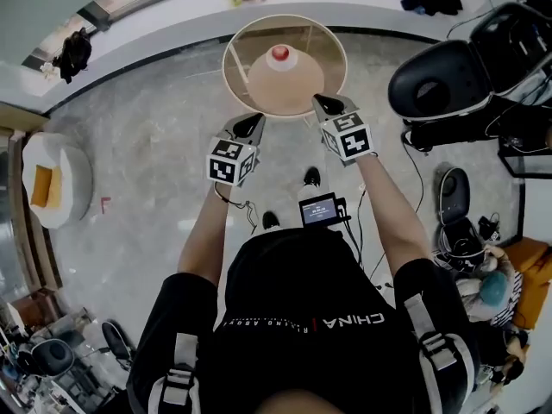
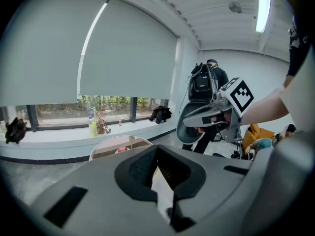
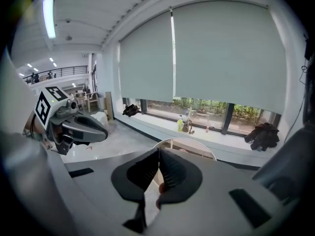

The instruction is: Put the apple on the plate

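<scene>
Claws: two, each held in one of the person's hands; the left claw [image 1: 257,119] and the right claw [image 1: 317,100] are pointing forward and somewhat down, side by side with a gap between them.
Left claw: its jaws are resting together at the tips [image 2: 157,149], gripping nothing.
Right claw: its jaws are likewise pressing together [image 3: 158,151], with nothing caught between them.
Marker cubes: two, one riding on the back of each claw, the left [image 1: 231,160] and the right [image 1: 349,138].
Arms: two bare forearms, the left [image 1: 207,231] and the right [image 1: 388,214], are stretching out ahead of the body and angling slightly toward each other.
Apple: one, red [image 1: 280,53], is sitting ahead of both claw tips, between the lines they point along, well clear of either.
Table: one, round with a pale rim [image 1: 228,59], is standing just beyond the claw tips; the right claw's tip is overlapping its near edge in the head view.
Plate: a pinkish shape is showing under and just this side of the apple; whether it is the plate cannot be told.
</scene>
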Demonstrator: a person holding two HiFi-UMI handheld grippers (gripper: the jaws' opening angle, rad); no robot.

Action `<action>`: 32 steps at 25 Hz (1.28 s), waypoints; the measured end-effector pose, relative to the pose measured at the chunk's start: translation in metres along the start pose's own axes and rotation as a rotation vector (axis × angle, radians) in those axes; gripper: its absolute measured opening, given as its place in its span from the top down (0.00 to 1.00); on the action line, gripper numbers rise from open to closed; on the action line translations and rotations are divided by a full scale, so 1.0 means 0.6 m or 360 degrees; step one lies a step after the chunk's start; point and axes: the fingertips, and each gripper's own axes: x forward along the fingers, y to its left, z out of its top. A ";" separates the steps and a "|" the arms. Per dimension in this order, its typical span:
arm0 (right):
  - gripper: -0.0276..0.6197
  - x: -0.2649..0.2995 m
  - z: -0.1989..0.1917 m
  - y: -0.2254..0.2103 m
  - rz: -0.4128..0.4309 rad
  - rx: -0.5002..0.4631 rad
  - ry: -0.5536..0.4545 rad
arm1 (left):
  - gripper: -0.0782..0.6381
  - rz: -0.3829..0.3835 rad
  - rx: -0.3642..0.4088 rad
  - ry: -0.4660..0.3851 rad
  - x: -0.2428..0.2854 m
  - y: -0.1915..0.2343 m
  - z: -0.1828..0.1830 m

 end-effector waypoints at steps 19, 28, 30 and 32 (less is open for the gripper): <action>0.91 -0.058 -0.027 0.109 -0.0072 -0.0003 0.0009 | 0.87 -0.0058 -0.0097 -0.0057 -0.076 -0.022 -0.045; 0.91 -0.021 -0.037 0.028 -0.0042 -0.0014 -0.0019 | 0.87 -0.0031 -0.0032 -0.0052 -0.002 -0.024 -0.016; 0.91 -0.041 -0.043 0.031 -0.0041 -0.0018 -0.0022 | 0.87 -0.0023 -0.0033 -0.0054 -0.012 -0.041 -0.013; 0.91 -0.085 -0.048 0.035 -0.0046 -0.0023 -0.0035 | 0.87 -0.0004 -0.0019 -0.0048 -0.028 -0.077 -0.009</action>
